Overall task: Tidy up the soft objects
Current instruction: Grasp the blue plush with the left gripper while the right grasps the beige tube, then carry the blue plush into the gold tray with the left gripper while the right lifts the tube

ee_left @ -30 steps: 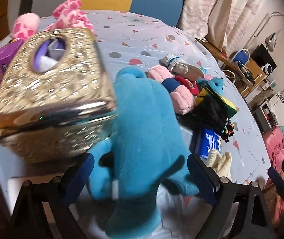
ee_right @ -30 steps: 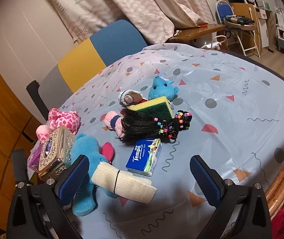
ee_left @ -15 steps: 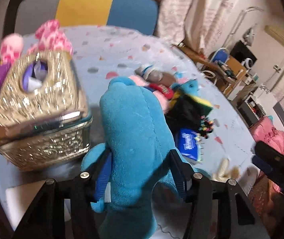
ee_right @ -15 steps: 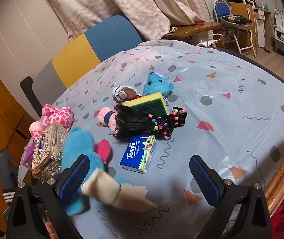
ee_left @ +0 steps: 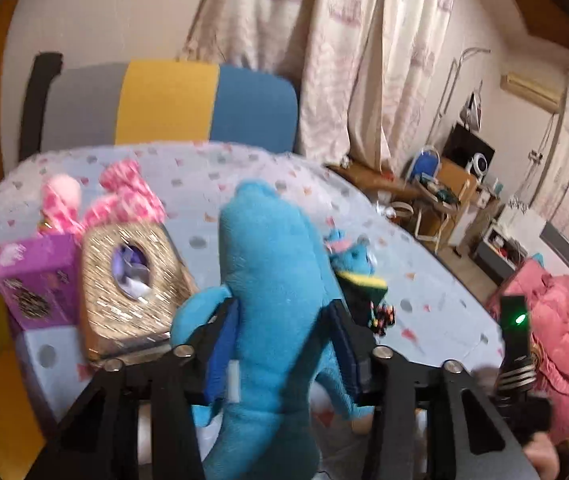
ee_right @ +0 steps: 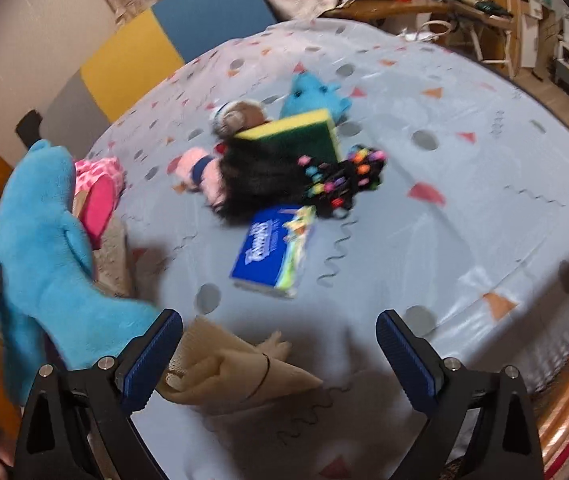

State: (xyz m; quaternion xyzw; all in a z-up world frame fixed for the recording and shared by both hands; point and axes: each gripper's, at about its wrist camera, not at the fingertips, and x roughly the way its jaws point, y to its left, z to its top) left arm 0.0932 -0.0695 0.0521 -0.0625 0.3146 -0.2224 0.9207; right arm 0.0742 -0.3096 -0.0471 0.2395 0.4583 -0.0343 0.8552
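Note:
A large blue plush toy (ee_left: 268, 280) is clamped at its middle by my left gripper (ee_left: 284, 336) and hangs lifted above the table. In the right wrist view the same blue plush (ee_right: 40, 232) fills the left edge. My right gripper (ee_right: 280, 348) is open and tilted down over a folded beige cloth (ee_right: 224, 364) bound with a black band; its left finger is close to the cloth, not pressing on it. Further back lie a small blue plush (ee_right: 312, 92), a pink plush (ee_right: 200, 168) and a black wig with coloured beads (ee_right: 268, 176).
A gold tissue box (ee_left: 128, 280), a purple box (ee_left: 36, 280) and a pink spotted plush (ee_left: 120, 200) stand left of the held toy. A blue tissue pack (ee_right: 272, 248) and a yellow-green sponge (ee_right: 296, 136) lie mid-table (ee_right: 464, 200). A chair (ee_left: 164, 100) stands behind.
My left gripper has shut on the blue plush and raised it off the table. My right gripper has tipped downward over the beige cloth, still open.

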